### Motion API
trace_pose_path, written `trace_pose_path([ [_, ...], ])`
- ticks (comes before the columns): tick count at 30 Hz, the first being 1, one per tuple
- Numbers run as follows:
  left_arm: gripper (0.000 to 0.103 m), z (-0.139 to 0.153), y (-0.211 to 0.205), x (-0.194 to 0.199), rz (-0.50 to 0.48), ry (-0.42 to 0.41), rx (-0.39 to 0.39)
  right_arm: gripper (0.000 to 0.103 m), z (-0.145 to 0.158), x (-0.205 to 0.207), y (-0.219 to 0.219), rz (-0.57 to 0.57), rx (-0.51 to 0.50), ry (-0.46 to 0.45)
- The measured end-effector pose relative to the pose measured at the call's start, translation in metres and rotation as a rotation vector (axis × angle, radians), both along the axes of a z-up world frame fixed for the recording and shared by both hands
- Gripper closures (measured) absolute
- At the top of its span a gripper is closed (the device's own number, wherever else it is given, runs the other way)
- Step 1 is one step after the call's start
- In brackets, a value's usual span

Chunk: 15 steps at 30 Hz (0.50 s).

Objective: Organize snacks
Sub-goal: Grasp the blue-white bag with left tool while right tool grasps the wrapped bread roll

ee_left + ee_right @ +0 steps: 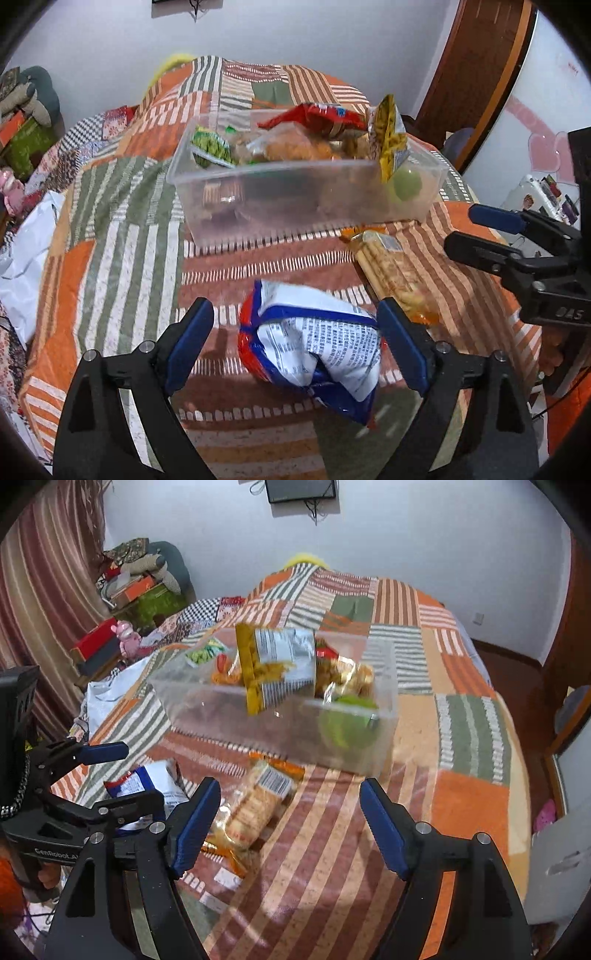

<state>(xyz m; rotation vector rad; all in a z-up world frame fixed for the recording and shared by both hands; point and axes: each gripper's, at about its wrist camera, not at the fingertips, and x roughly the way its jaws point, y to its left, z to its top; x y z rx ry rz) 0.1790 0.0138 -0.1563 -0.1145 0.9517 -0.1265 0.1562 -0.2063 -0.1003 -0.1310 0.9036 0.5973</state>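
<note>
A clear plastic box [424, 206] on the bed holds several snack bags, among them a red bag [317, 116], a yellow bag [388, 136] and a green round snack [406, 184]. The box also shows in the right wrist view [384, 723]. A blue-and-white snack bag [317, 343] lies on the quilt between the open fingers of my left gripper [295, 336], touching the right finger. A cracker pack [391, 269] lies in front of the box. My right gripper [290, 823] is open and empty above the quilt, with the cracker pack [255, 805] by its left finger.
The patchwork quilt [122, 221] covers the bed. A white sheet [26, 251] lies at its left edge. Piled clothes and boxes [140, 579] stand at the far left by a striped curtain. A wooden door frame [476, 74] is at the right.
</note>
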Motion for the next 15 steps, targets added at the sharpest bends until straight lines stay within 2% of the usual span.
trace_pose_path([
  [10,0.005,-0.019,0.027,-0.015,0.040,0.044,-0.040,0.028,-0.022,-0.002,0.020,0.031,-0.039,0.042],
  [15,0.005,-0.035,0.029,-0.013,0.067,0.074,-0.012,0.028,-0.032,-0.001,0.034,0.050,-0.064,0.052],
])
